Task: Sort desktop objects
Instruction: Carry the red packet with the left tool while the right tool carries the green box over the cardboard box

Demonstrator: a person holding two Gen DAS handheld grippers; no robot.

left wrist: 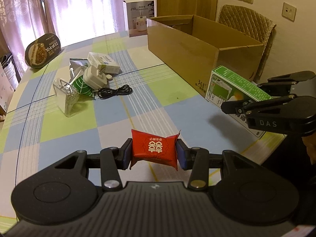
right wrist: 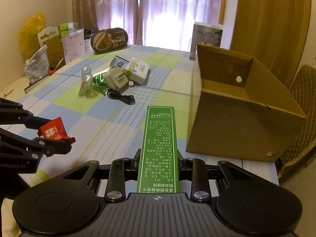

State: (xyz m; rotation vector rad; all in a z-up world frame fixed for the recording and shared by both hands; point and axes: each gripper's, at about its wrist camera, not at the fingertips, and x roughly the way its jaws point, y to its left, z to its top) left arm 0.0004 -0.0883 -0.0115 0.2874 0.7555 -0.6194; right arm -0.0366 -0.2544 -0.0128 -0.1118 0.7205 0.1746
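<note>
The left gripper (left wrist: 154,154) clamps a red packet (left wrist: 155,151) above the tabletop (left wrist: 110,122). The right gripper (right wrist: 159,165) grips a green box (right wrist: 159,148) by its long sides. A carton (right wrist: 241,110) stands open at two o'clock; a clutter pile (left wrist: 92,79) lies at eleven o'clock.

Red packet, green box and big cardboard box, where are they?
red packet (left wrist: 154,150): left wrist view, its printed front.
green box (right wrist: 160,150): right wrist view, its printed top face.
cardboard box (right wrist: 237,130): right wrist view, its near outer wall.
</note>
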